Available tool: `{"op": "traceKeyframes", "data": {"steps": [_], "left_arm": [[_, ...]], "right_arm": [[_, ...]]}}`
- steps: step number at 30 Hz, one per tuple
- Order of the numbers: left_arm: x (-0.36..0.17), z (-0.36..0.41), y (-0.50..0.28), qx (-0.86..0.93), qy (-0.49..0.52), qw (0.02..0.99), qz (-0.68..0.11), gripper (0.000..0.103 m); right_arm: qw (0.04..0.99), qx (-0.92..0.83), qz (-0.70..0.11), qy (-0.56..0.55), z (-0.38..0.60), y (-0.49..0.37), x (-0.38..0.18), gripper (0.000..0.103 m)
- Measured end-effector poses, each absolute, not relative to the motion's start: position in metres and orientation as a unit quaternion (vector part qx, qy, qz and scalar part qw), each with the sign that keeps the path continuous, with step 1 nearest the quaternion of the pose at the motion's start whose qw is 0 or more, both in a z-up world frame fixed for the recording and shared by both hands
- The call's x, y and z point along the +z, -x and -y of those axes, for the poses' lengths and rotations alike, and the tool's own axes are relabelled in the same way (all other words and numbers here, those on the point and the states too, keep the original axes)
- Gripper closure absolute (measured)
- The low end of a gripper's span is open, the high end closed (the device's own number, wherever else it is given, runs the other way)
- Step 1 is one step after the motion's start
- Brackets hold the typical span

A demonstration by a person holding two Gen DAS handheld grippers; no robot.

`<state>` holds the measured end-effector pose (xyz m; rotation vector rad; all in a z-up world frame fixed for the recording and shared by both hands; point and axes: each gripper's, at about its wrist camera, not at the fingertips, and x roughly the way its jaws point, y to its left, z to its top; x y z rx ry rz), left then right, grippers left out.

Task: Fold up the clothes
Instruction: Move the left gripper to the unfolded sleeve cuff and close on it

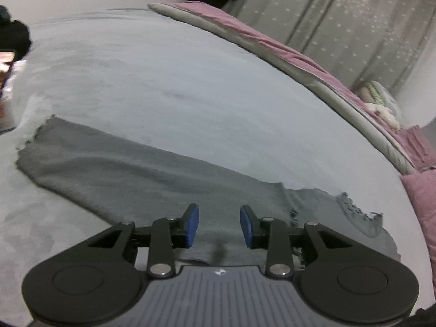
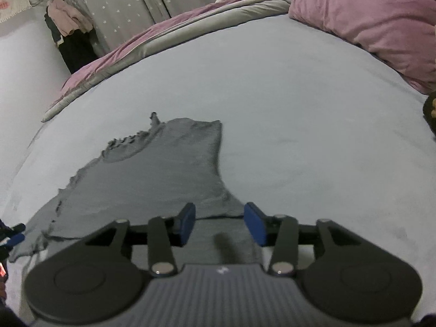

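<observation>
A dark grey garment (image 1: 130, 174) lies flat on the pale grey bed sheet (image 1: 163, 76), with a frilled edge (image 1: 357, 215) at its right end. My left gripper (image 1: 219, 226) hovers open over the garment's near part, blue pads apart, nothing between them. In the right wrist view the same garment (image 2: 163, 169) spreads ahead and to the left, its ruffled trim (image 2: 128, 140) on the far left side. My right gripper (image 2: 219, 224) is open above the garment's near edge, holding nothing. The left gripper's blue fingertip (image 2: 15, 238) shows at the left border.
A purple and grey duvet (image 1: 299, 54) runs along the far side of the bed. A purple pillow (image 2: 368, 13) sits at the far right. Star-patterned curtains (image 2: 130, 2) hang behind, with clothes (image 2: 70, 19) piled on a dark stand. A soft toy (image 1: 381, 103) rests on the duvet.
</observation>
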<state>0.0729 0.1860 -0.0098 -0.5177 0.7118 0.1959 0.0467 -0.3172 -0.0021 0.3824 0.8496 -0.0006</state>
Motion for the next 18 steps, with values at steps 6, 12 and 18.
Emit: {"op": "traceKeyframes", "data": {"steps": [6,12,18], "left_arm": [[-0.016,-0.187,-0.073,0.145,0.231,0.894,-0.356,0.057],[-0.023,-0.203,-0.069,0.247,0.216,0.876,-0.353,0.052],[-0.028,-0.215,-0.057,0.315,0.203,0.869,-0.323,0.052]], "right_arm": [[0.896,0.011,-0.409,-0.172,0.298,-0.046,0.007,0.046],[0.894,0.02,-0.415,-0.17,0.282,-0.052,0.006,0.038],[0.893,0.034,-0.419,-0.162,0.263,-0.061,0.005,0.032]]}}
